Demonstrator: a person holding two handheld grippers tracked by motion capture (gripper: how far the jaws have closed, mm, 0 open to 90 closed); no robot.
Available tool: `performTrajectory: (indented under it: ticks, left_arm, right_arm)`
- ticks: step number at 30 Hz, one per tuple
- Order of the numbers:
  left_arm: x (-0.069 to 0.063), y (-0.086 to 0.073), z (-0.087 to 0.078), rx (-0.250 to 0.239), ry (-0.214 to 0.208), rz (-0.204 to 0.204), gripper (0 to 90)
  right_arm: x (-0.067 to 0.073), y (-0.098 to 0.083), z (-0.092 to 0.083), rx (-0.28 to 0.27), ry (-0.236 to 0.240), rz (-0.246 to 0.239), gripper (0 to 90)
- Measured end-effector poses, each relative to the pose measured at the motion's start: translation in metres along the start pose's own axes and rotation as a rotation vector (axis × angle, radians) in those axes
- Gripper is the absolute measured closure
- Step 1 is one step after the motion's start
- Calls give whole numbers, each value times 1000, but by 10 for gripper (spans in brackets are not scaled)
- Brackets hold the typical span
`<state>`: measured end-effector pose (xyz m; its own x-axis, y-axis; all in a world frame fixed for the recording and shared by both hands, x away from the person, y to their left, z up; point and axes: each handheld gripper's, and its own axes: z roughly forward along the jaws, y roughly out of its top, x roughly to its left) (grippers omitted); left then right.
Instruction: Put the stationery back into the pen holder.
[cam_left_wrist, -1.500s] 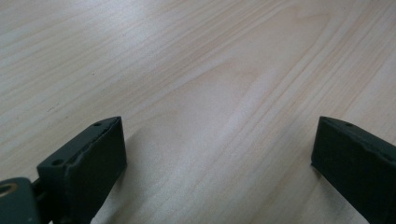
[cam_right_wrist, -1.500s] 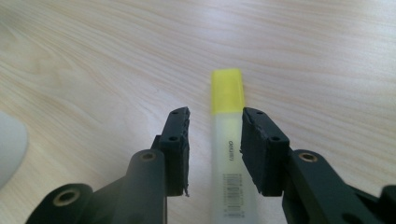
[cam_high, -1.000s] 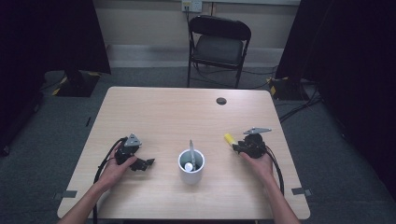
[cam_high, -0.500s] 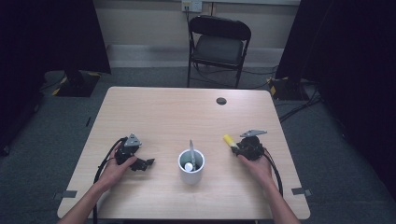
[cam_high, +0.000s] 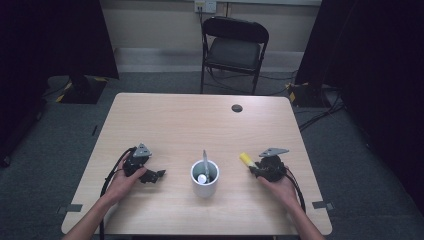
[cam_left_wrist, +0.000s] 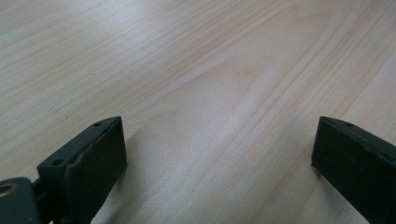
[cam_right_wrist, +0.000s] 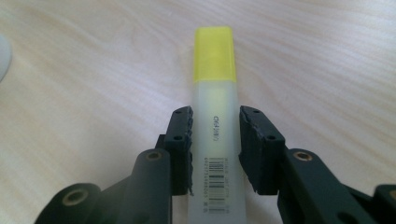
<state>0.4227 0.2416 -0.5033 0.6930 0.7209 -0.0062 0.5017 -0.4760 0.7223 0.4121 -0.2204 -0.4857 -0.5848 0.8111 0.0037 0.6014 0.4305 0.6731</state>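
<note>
A: Right tongs (cam_right_wrist: 215, 128)?
B: Pinching a highlighter (cam_right_wrist: 215, 107): frosted translucent barrel, flat-sided, yellow cap, barcode and small print on the barrel. Black pads (cam_right_wrist: 183, 135) with jagged, worn inner faces press on both sides of the barrel. In the high view the highlighter (cam_high: 246, 160) pokes out of the right tongs (cam_high: 256, 167) toward the table's middle, close to the near right part of the table (cam_high: 200, 120).

A: Left tongs (cam_left_wrist: 215, 154)?
B: Spread wide, just bare wood grain between the blocky black pads (cam_left_wrist: 93, 154). In the high view the left tongs (cam_high: 155, 175) sit low over the table near the near left corner, left hand (cam_high: 122, 182) around them.

A: Table surface?
B: Pale wood laminate, fine grain, rounded corners, matte.

A: Other stuff?
B: White cylindrical cup (cam_high: 204, 177) between the two tongs near the near edge, with a grey stick-like thing and something white inside; can't tell what. Small dark round disc (cam_high: 237, 108) toward the far edge. Black folding chair (cam_high: 235, 47) behind the far edge. Cup stands between the highlighter and the left tongs.
</note>
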Motion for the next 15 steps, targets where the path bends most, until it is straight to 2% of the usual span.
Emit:
performTrajectory:
  ticks: [3,7,15]
  left_arm:
    - [0,0,0,0,0,0,27]
    - [0,0,0,0,0,0,27]
    - [0,0,0,1,-2,0,25]
  right_arm:
    - [4,-3,-5,17,12,-16,653]
    - [6,-7,-5,-9,13,-10,629]
    - [7,2,2,3,7,-13,612]
